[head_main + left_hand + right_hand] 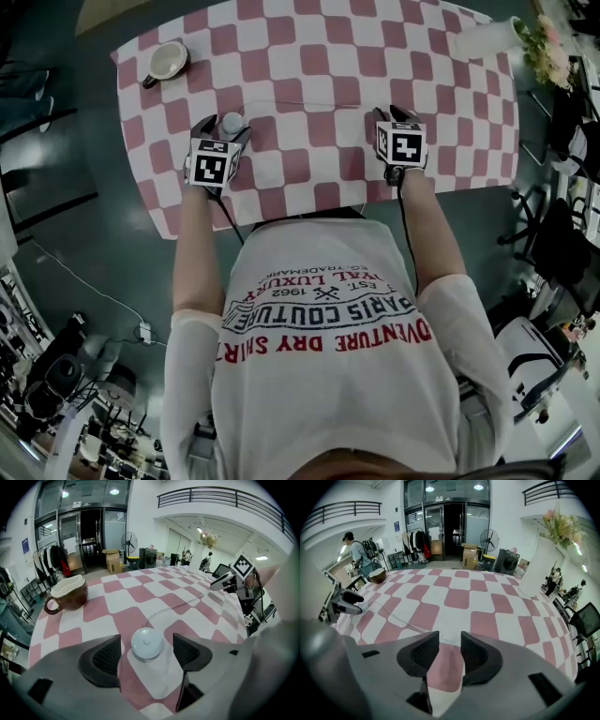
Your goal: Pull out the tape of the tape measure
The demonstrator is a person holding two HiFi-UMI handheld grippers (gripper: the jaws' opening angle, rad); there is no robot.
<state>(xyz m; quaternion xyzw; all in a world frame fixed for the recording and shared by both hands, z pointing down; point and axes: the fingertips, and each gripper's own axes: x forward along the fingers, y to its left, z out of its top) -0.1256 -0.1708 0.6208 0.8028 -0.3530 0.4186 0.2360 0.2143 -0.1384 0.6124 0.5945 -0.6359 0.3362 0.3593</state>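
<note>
Both pairs of jaws stand open and hold nothing. The left gripper's [223,129] are spread wide either side of the round white tape measure [146,643] without touching it, and the right gripper's [450,644] sit a narrow gap apart over the checked worktop [459,597]. The thin tape [169,607] lies drawn out across the cloth between them. Pulling out looks finished, so each gripper is best lifted straight up and back to avoid snagging the tape or nudging the case.

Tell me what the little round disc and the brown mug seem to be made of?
The round tape measure looks like smooth pale plastic, with a soft sheen and a moulded centre button. The mug is probably glazed ceramic: brown outside, pale inside, with a thick rim.
</note>
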